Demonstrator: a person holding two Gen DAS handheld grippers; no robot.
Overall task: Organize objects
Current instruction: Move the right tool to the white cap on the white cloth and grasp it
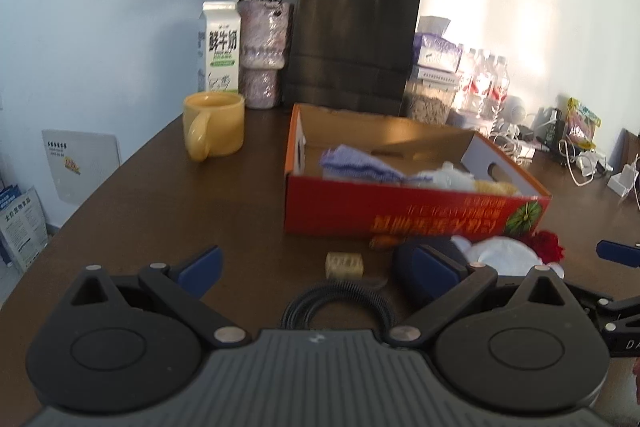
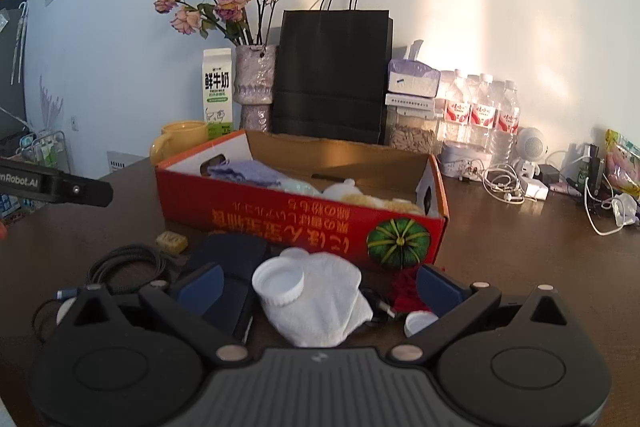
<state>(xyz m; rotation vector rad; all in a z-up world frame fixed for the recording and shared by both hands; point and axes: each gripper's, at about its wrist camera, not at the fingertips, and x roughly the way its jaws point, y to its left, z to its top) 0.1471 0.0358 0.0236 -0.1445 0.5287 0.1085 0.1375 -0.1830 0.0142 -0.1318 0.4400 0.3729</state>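
While both grippers gape — right gripper (image 2: pixel 320 285) frames white sock (image 2: pixel 320 303), lid (image 2: pixel 279 282).

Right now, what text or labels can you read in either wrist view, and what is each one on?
"鲜牛奶" and "FRESH MILK": milk carton, beside the vase.
"nRobot.AI", cut off at the frame edge: the left gripper's body, seen in the right wrist view.
Red box: yellow characters, upside down and unreadable.
Water bottle labels: too small.
Card by the wall: too blurred.

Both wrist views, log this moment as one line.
left gripper: open, empty | right gripper: open over white sock | red box: partly filled
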